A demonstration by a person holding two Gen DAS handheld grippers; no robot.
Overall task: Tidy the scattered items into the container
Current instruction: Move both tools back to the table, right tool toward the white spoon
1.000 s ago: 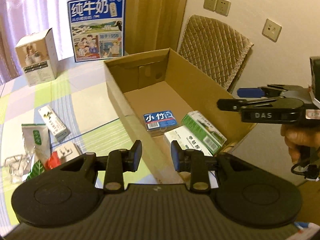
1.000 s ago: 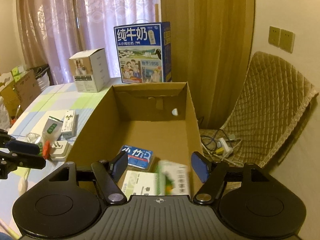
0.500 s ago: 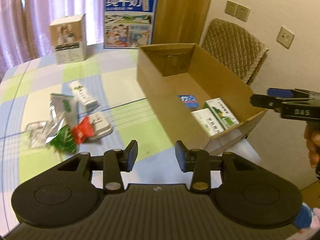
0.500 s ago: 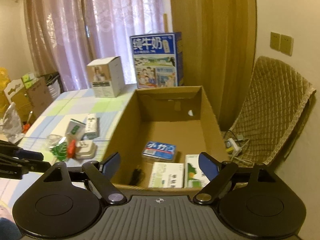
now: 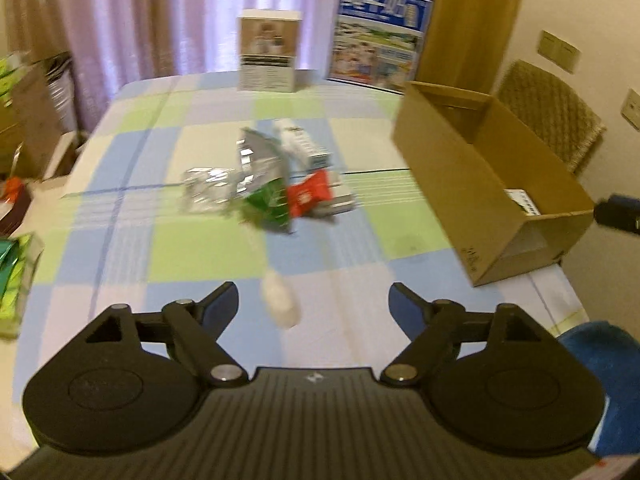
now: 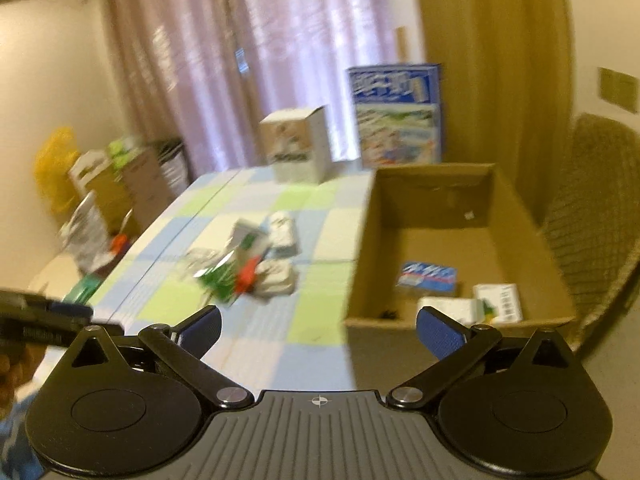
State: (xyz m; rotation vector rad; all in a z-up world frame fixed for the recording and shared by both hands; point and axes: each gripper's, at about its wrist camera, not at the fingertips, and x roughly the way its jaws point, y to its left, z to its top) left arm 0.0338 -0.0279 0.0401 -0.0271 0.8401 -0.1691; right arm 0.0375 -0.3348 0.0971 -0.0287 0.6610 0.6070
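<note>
The open cardboard box (image 5: 476, 152) stands at the table's right edge; in the right wrist view (image 6: 440, 184) it holds a blue packet (image 6: 427, 274) and two white-green boxes (image 6: 498, 300). A pile lies mid-table: clear plastic wrap (image 5: 208, 190), a green packet (image 5: 266, 202), a red packet (image 5: 310, 196), a white adapter (image 5: 340, 200) and a small white carton (image 5: 304, 146). A white lump (image 5: 280, 306) lies just ahead of my left gripper (image 5: 313, 304), which is open and empty. My right gripper (image 6: 318, 322) is open and empty, near the box's front left corner.
A white product box (image 5: 268, 54) and a blue milk carton case (image 5: 380, 40) stand at the table's far edge. A green tray (image 5: 16, 272) sits at the left edge. A quilted chair (image 6: 592, 216) stands right of the box. Boxes and bags line the left wall.
Both grippers pulled back and swung left, away from the box toward the pile. The left jaws opened wide. The right jaws stayed open.
</note>
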